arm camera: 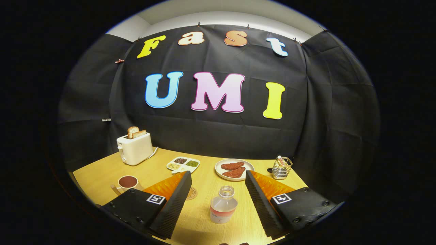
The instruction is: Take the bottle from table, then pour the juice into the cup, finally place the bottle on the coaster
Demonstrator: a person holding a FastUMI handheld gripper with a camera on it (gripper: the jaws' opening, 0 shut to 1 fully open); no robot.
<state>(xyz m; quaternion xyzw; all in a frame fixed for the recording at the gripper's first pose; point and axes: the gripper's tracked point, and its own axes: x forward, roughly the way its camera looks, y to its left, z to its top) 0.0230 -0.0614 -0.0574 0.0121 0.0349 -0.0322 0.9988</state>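
A small clear bottle (223, 205) without a cap stands upright on the wooden table (204, 211), holding a little reddish juice at its base. It sits between my two fingers, touching neither. My gripper (218, 178) is open wide, one finger on each side of the bottle. A white cup (128, 183) with dark liquid in it stands to the left, just beyond the left finger. A round coaster (191, 193) lies flat beside the left finger's tip, partly hidden by it.
A white toaster (135, 148) with two bread slices stands at the back left. A divided dish of grains (183, 164), a plate with two red patties (234, 169) and a wire holder (282, 168) line the back of the table.
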